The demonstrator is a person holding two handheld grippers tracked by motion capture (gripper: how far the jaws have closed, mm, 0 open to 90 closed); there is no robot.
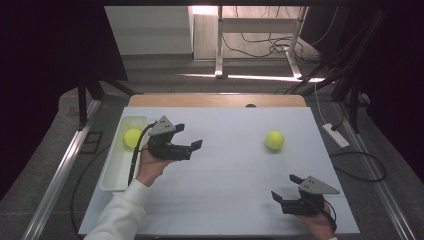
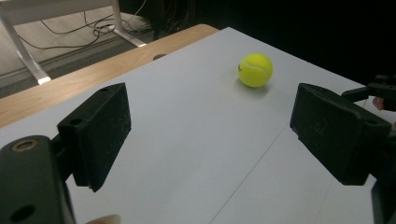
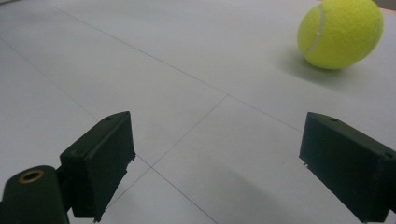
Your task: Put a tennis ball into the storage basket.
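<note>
One yellow tennis ball (image 1: 274, 140) lies on the white table top (image 1: 230, 170) at the right rear. A second yellow ball (image 1: 132, 137) rests in the far end of a white tray (image 1: 114, 170) at the table's left edge. My left gripper (image 1: 189, 136) hovers just right of the tray, open and empty, pointing right toward the loose ball (image 2: 255, 70). In its own view the left gripper (image 2: 210, 126) has its jaws wide apart. My right gripper (image 1: 285, 186) sits near the front right corner, open. In the right gripper view its jaws (image 3: 215, 158) are empty, with the ball (image 3: 340, 33) ahead at upper right.
A wooden strip (image 1: 215, 100) runs along the table's far edge. Beyond it stand white desk legs (image 1: 219, 45) and loose cables on the floor. A white power strip (image 1: 336, 135) lies on the floor to the right. The other gripper (image 2: 383, 91) shows at the right edge.
</note>
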